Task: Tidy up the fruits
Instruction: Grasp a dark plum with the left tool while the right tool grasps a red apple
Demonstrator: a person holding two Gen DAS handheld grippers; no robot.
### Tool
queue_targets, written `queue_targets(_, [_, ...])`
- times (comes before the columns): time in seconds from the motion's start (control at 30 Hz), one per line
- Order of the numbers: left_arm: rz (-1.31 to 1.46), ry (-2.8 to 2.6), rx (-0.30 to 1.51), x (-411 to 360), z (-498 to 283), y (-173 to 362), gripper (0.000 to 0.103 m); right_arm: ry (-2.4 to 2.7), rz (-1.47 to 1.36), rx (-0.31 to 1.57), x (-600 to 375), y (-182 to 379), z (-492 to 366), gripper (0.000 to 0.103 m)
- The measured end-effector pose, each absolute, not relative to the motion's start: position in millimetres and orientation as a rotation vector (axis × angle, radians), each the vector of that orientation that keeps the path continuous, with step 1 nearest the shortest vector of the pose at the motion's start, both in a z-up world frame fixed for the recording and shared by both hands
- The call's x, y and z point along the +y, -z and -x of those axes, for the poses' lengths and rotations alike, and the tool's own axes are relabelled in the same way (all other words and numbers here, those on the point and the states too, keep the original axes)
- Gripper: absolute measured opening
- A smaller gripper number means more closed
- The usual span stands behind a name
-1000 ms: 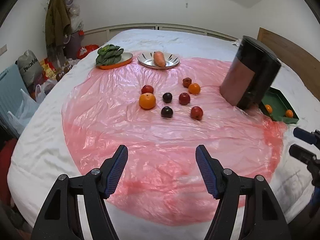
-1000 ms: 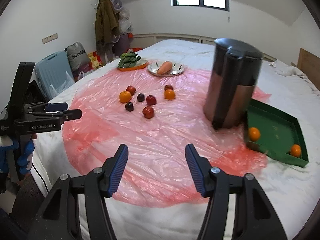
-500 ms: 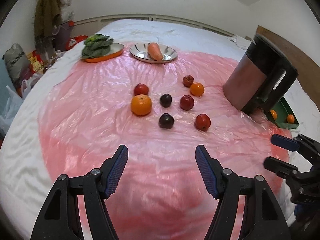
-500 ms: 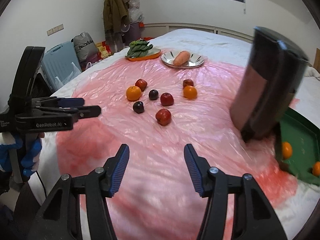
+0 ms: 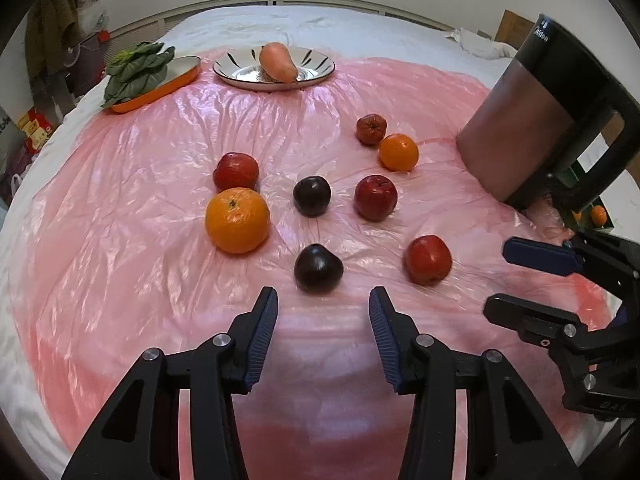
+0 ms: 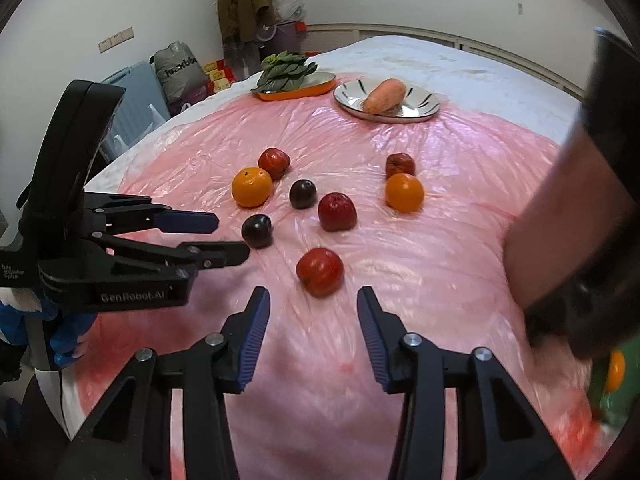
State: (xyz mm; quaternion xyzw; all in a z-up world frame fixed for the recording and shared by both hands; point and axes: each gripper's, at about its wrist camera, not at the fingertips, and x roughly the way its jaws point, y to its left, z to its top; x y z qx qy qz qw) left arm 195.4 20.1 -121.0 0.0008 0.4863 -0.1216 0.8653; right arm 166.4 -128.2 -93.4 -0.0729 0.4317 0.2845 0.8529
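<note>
Eight fruits lie loose before us on a wrinkled pink plastic sheet (image 5: pixel 120 184) spread over a white bed (image 5: pixel 304 20): at the centre of the left wrist view a large orange (image 5: pixel 237 220) touches a red apple (image 5: pixel 235 171), with two dark plums (image 5: pixel 312 195) (image 5: pixel 318 268), two more red apples (image 5: pixel 375 197) (image 5: pixel 427 259), a smaller orange (image 5: pixel 399 152) and a wrinkled red fruit (image 5: pixel 371 129) near them. At the upper left an orange tray (image 5: pixel 176 82) carries leafy greens (image 5: pixel 134 70), and beside it a striped plate (image 5: pixel 316 69) holds a carrot (image 5: pixel 277 61). Our left gripper (image 5: pixel 323 305) hangs spread wide and empty just short of the nearer plum; our right gripper (image 6: pixel 313 306) likewise gapes empty just short of the nearest apple (image 6: pixel 320 271). A tall dark jug (image 5: pixel 548 120) leans at the right edge, hiding most of a green tray (image 6: pixel 616 404) where small oranges (image 5: pixel 598 214) peek out; in the right wrist view the jug is blurred and cut off. Along the wall at the upper left, a hanging coat (image 6: pixel 240 0) and bags (image 6: pixel 180 70) crowd together, hard to make out.
</note>
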Motion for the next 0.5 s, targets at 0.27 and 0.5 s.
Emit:
queue_targets(0.27, [-0.018,0.273,1.038,15.4,-212.3,130.8,0.034,-0.643,0.187,0.935,-112.1,108.0,-193.7,0.057])
queue_targets(0.5, [-0.034,0.278,1.045,12.9,-217.8,138.2,0.029,-0.685,0.203,0.961,-106.6,121.3,-207.9,0.046])
